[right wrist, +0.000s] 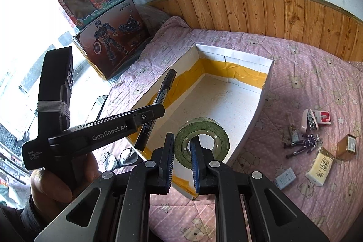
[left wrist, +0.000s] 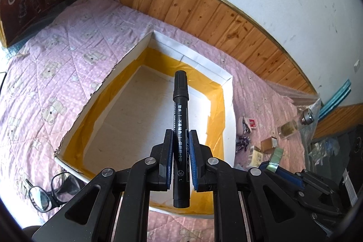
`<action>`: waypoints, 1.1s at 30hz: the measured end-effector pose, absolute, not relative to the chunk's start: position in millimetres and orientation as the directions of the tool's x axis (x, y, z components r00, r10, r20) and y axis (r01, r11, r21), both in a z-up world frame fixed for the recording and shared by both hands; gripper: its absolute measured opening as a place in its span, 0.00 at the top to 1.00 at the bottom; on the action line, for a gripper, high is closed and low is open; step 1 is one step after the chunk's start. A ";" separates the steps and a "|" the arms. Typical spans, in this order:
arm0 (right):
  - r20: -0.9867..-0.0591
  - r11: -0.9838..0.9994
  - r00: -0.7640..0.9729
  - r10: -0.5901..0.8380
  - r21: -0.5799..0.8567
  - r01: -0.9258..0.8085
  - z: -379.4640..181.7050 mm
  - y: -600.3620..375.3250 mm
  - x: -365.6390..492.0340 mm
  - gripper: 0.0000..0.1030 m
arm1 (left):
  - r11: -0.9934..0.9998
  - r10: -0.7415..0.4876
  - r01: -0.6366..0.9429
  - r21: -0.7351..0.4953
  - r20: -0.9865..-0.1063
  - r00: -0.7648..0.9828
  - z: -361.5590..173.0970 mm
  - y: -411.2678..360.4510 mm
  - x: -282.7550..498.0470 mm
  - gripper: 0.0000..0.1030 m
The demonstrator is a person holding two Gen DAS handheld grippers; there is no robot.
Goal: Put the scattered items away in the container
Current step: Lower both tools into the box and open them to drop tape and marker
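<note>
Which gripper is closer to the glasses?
Left. The left gripper, shut on the marker, hangs just above the glasses by the box's corner. The right gripper, holding the tape, is farther over, above the box.

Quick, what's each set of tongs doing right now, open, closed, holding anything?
Left tongs: closed on the black marker, over the box.
Right tongs: closed on the roll of green tape.
</note>
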State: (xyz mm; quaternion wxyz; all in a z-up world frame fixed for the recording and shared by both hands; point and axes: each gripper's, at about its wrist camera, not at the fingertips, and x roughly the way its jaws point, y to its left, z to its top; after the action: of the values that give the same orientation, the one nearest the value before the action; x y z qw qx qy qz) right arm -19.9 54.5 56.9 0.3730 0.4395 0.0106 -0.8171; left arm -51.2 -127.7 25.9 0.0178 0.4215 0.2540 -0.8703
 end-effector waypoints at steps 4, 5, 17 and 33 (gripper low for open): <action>-0.729 -0.720 -0.333 -0.598 0.306 0.623 59.0 48.9 -29.1 0.85 | -0.865 0.200 0.243 -0.439 -0.746 -0.635 25.9 -130.8 -61.2 0.86; -0.730 -0.719 -0.331 -0.598 0.307 0.623 59.2 47.6 -31.9 0.85 | -0.865 0.202 0.241 -0.439 -0.747 -0.633 25.9 -131.1 -63.8 0.86; -0.744 -0.718 -0.306 -0.593 0.318 0.619 54.0 36.1 -63.1 0.85 | -0.855 0.220 0.260 -0.449 -0.768 -0.601 18.4 -135.2 -93.6 0.86; -0.770 -0.721 -0.240 -0.591 0.370 0.586 36.7 24.1 -112.0 0.85 | -0.839 0.206 0.315 -0.443 -0.795 -0.570 6.0 -148.3 -134.4 0.86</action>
State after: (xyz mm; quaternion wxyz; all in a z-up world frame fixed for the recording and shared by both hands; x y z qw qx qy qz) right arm -112.0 24.1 36.7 0.3737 0.4901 -0.0024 -0.7875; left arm -134.4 -148.3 6.0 0.0323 0.4625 0.2816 -0.8401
